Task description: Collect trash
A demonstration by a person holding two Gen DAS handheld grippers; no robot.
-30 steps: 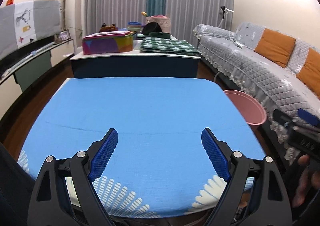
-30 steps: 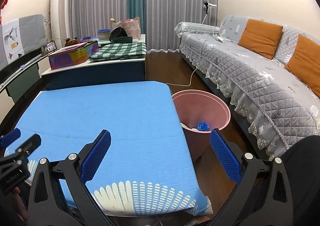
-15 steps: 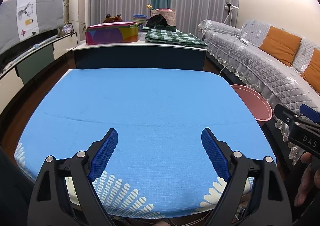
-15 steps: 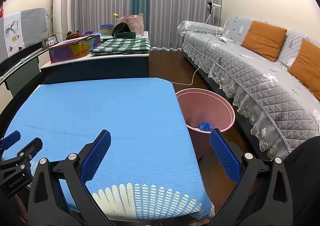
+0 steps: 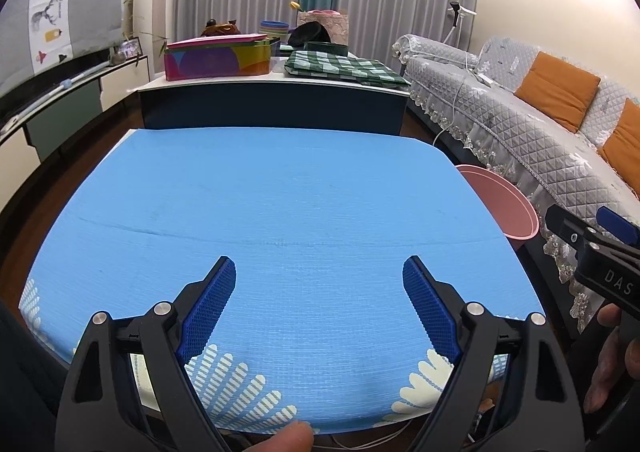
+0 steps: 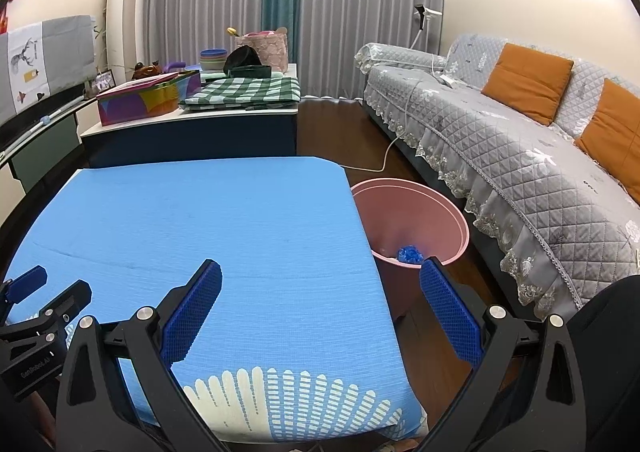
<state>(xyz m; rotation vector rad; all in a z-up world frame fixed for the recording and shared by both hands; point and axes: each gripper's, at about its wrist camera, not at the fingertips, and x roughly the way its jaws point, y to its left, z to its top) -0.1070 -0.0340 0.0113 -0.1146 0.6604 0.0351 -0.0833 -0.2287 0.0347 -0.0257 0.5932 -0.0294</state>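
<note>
Both claws, left claw and right claw, gape wide and empty over the bare blue bench; blue trash lies in the pink bin, collection apparently finished.

Left gripper spread wide, empty, above blue cloth-covered counter; round pink plastic bin beside counter's right edge.

Blue crumpled trash, inside pink bin
</note>
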